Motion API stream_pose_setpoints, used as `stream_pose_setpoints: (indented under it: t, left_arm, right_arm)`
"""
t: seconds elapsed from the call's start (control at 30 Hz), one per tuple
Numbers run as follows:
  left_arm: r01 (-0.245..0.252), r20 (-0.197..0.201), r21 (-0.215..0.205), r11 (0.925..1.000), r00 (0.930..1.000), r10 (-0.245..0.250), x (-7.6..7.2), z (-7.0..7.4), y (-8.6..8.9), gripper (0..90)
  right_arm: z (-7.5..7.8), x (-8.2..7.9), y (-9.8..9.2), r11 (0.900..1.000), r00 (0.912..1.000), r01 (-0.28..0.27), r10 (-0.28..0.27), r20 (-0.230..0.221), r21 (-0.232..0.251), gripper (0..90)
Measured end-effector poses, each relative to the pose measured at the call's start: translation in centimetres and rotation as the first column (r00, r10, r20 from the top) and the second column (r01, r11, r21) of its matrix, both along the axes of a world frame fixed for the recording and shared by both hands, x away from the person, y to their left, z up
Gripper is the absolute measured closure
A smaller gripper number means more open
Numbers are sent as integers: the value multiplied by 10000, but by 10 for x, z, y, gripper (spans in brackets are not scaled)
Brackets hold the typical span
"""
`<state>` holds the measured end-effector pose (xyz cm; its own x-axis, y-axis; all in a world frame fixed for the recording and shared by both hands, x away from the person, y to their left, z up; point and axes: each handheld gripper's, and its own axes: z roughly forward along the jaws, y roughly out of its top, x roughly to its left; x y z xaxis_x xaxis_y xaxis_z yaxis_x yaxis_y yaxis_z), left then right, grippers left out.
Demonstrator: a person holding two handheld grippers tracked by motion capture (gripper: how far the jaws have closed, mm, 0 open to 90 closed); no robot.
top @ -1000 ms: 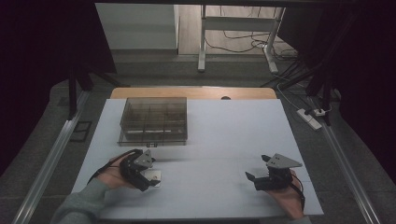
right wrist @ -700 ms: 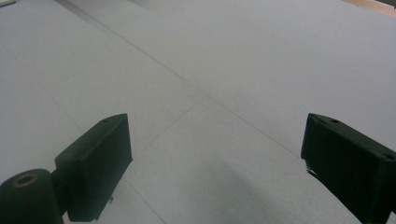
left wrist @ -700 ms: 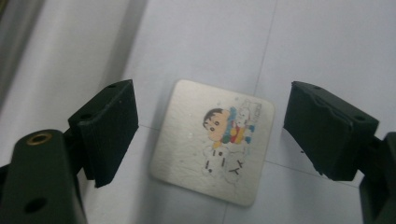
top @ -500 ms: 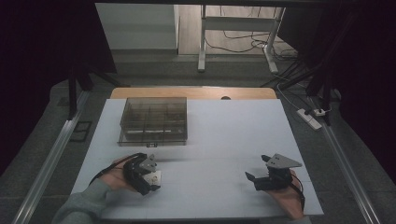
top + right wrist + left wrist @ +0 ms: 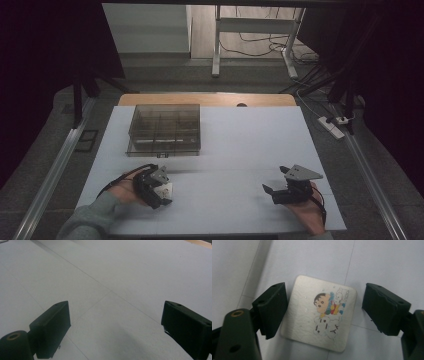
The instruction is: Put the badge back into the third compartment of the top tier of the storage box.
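Pale and matte, the square card (image 5: 319, 315) with rounded corners and a cartoon print lies flat on the white table (image 5: 240, 140), near its front left. My left gripper (image 5: 324, 312) points straight down over it, jaws spread to either side and just closing in a little; the left pad looks to meet the card's edge, the right stands clear. My right gripper (image 5: 275, 192) rests low at the front right, jaws wide apart. A clear plastic box (image 5: 165, 129) sits farther back.

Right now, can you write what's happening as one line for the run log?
left gripper: open, jaws just closing, around cartoon tile, not pressing | right gripper: open, nothing between | clear box: farther back on table
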<state>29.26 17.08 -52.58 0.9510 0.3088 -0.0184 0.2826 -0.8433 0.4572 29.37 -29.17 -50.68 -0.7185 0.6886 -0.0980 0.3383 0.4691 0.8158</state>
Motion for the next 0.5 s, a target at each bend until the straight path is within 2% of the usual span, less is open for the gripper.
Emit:
stream_pose_setpoints:
  t: [0.23, 0.5]
  left_arm:
    - [-67, 9, -184, 9998, 10000, 67, 2, 1, 4, 315]
    - [-27, 35, -181, 9998, 10000, 28, 2, 1, 4, 329]
  right_arm:
    - [0, 0, 0, 10000, 10000, -9, 9, -4, 3, 82]
    - [0, 0, 0, 10000, 10000, -6, 6, -8, -7, 82]
